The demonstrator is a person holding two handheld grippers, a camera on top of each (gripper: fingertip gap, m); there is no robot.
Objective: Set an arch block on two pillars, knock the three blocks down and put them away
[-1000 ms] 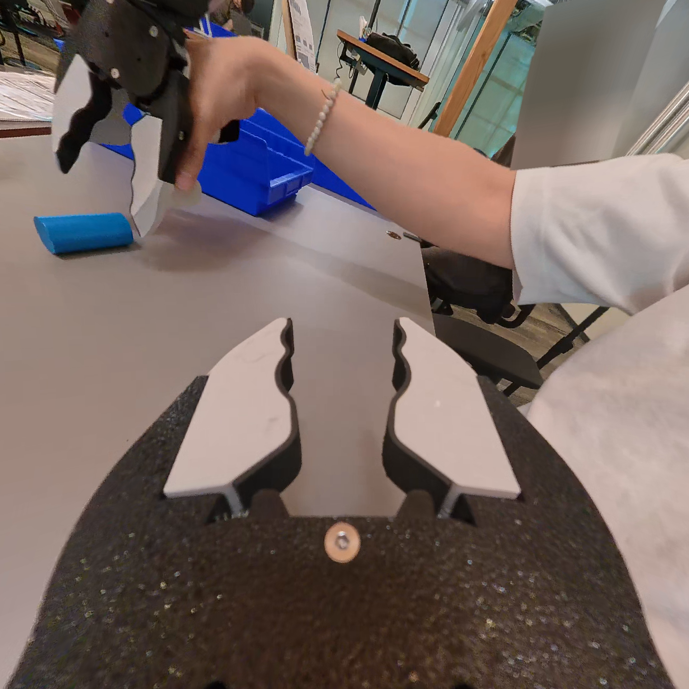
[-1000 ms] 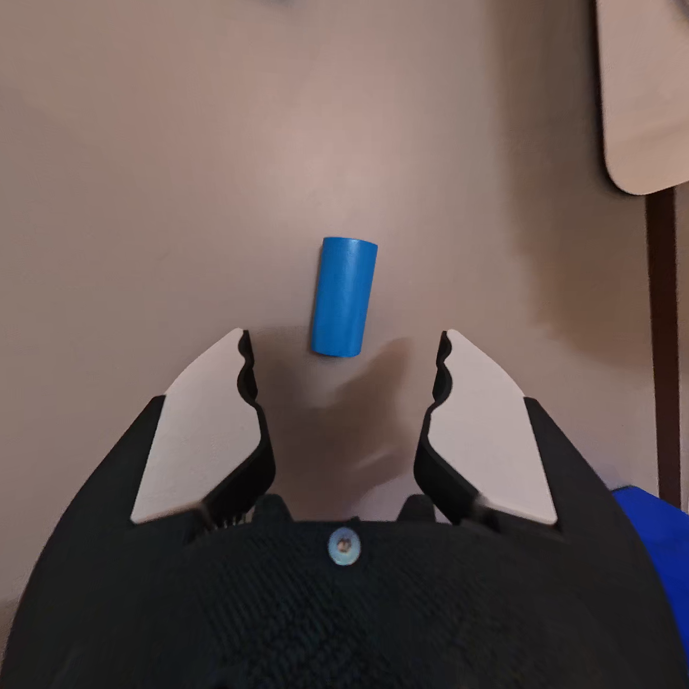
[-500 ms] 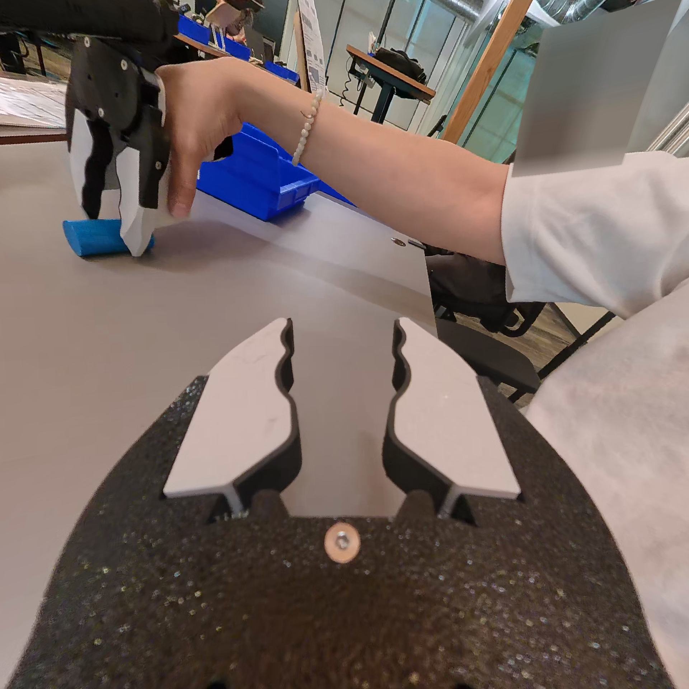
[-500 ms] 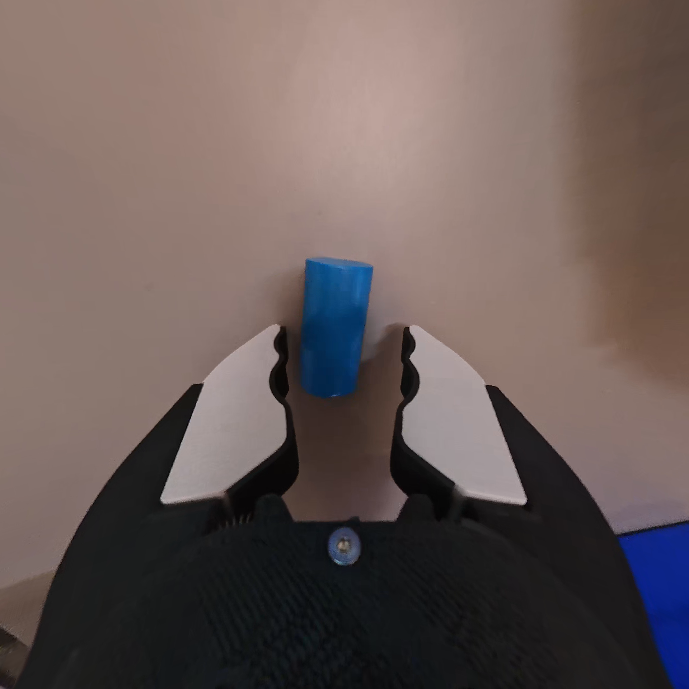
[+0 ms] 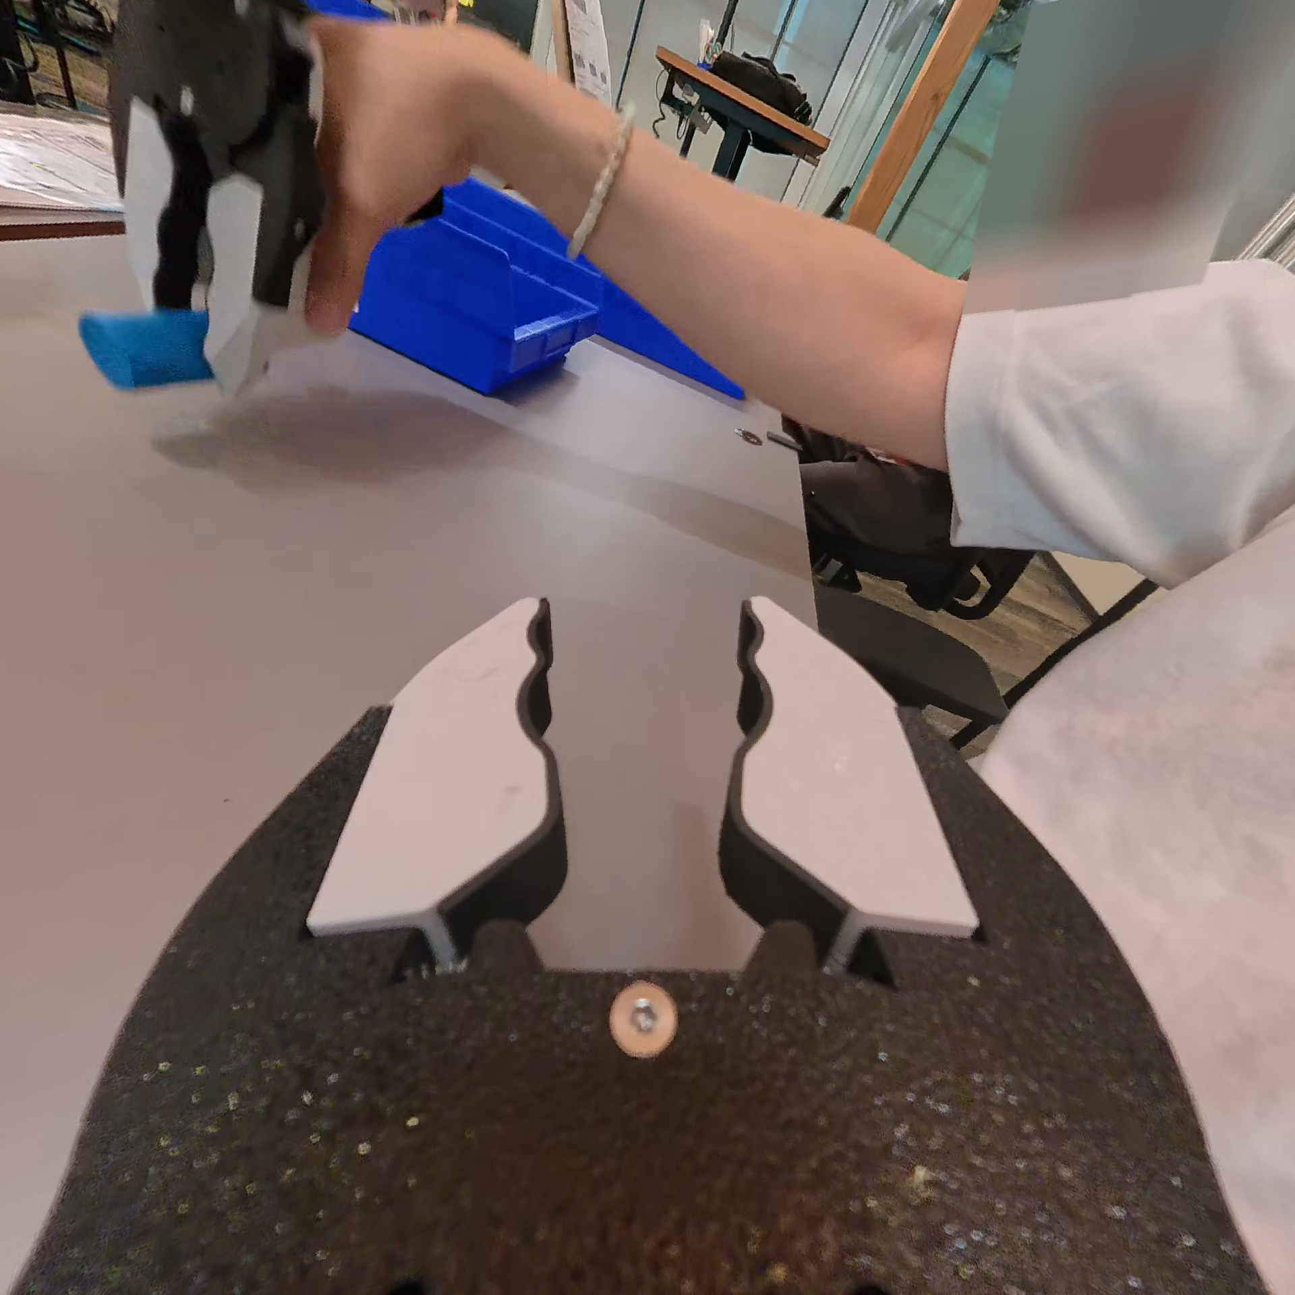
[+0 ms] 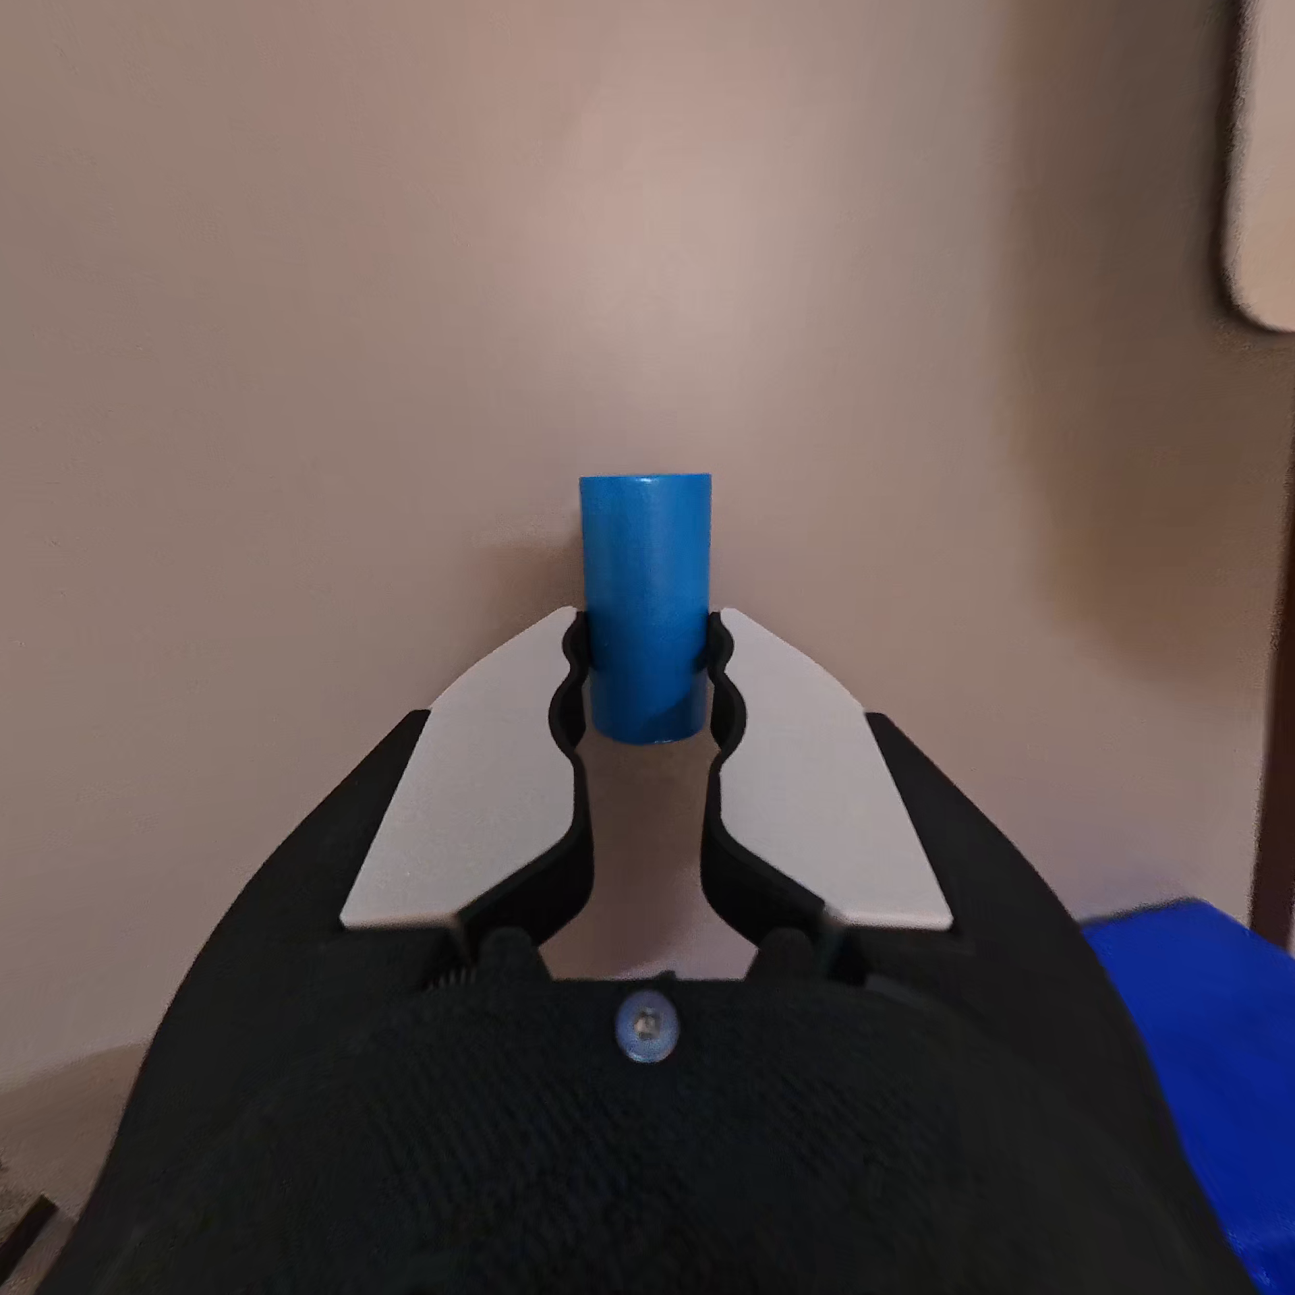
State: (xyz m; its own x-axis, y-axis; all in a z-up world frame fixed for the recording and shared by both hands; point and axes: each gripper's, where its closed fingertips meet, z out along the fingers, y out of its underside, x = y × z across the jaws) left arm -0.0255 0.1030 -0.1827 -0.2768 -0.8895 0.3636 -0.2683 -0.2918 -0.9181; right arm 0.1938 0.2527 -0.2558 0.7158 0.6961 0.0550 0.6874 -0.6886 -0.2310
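Observation:
A blue cylinder (image 6: 645, 603) is clamped between the tips of my right gripper (image 6: 645, 620), which is shut on it over the grey table. The same cylinder (image 5: 144, 347) shows in the left wrist view at far left, held by the right gripper (image 5: 210, 329) just above the table, with a person's hand on that gripper. My left gripper (image 5: 643, 617) is open and empty, low over the near part of the table (image 5: 280, 631).
A blue plastic bin (image 5: 483, 308) stands on the table behind the right gripper; its corner shows in the right wrist view (image 6: 1205, 1051). The table's right edge (image 5: 806, 532) drops off to a dark chair (image 5: 904, 659). A person's arm (image 5: 771, 294) reaches across.
My right gripper came down over the lying cylinder, closed its fingers on it and lifted it slightly off the table. The left gripper has not moved.

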